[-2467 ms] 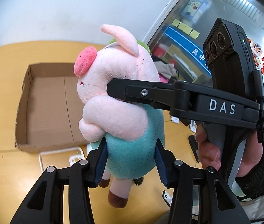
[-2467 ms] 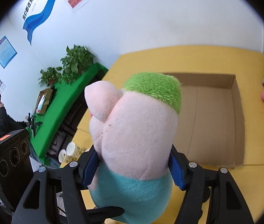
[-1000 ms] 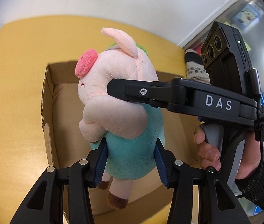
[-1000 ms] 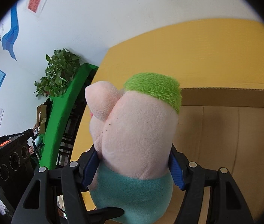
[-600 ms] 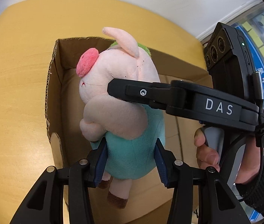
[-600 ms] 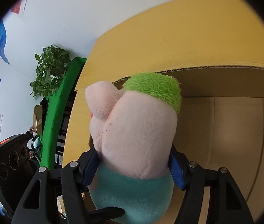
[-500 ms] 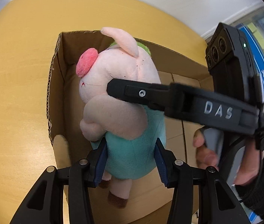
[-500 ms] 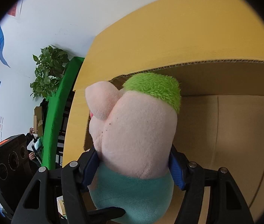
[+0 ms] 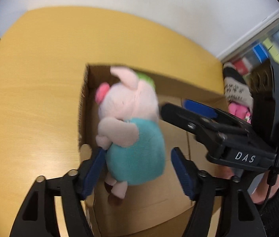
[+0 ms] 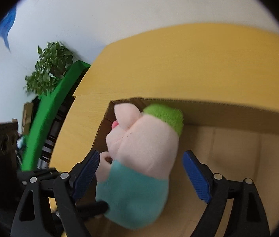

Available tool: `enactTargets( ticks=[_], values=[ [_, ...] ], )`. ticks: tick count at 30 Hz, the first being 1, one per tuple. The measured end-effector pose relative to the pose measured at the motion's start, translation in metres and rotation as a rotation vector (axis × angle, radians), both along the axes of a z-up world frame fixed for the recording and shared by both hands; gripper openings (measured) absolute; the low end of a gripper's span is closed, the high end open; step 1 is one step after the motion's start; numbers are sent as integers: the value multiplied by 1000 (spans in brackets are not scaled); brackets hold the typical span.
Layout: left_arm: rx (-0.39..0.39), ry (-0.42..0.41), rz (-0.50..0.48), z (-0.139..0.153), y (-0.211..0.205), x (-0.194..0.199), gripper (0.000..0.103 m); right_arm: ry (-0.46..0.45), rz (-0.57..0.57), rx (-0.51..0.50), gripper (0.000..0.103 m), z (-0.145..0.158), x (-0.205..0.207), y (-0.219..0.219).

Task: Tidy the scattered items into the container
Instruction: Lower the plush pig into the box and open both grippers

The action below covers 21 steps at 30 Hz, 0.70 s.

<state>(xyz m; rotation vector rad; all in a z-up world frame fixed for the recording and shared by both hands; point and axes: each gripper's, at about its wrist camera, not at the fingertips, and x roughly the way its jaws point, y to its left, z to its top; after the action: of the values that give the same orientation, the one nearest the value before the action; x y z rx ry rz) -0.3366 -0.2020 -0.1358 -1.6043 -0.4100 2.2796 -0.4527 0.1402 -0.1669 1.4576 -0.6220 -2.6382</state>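
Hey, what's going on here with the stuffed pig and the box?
A person with a gripper in each hand is putting a plush pig into a cardboard box on a yellow table. Both the left gripper and right gripper are open, and the blurred pig appears to be dropping into the box.

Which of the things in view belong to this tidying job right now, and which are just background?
Job:
pig plush, released over the box
cardboard box
left gripper, open
right gripper, open
pink plush and striped item, on the table beyond the box

Background:
potted plant
green counter
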Motion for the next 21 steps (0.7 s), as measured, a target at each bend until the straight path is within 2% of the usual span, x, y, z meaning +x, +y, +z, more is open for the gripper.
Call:
enactTargets(
  ticks=[3,7,9,10,11,15,21],
  values=[
    [-23,56,31,25,-5,19,79,12,-21,149,87,36,24,0],
    [-29,108,68,55,-7,33,83,49,-63,239,87,87,68,2],
    [-26,136,76,76,2,65,83,60,-86,279,87,109,93,1],
    [-24,154,80,82,-3,83,83,56,-92,291,87,120,107,-2],
    [-23,168,83,92,-3,83,84,54,-90,297,87,130,121,-5],
    [-20,238,82,125,16,131,88,70,-75,338,87,161,177,-18],
    [-45,291,38,144,51,189,93,89,-121,327,87,186,253,-35]
  ],
)
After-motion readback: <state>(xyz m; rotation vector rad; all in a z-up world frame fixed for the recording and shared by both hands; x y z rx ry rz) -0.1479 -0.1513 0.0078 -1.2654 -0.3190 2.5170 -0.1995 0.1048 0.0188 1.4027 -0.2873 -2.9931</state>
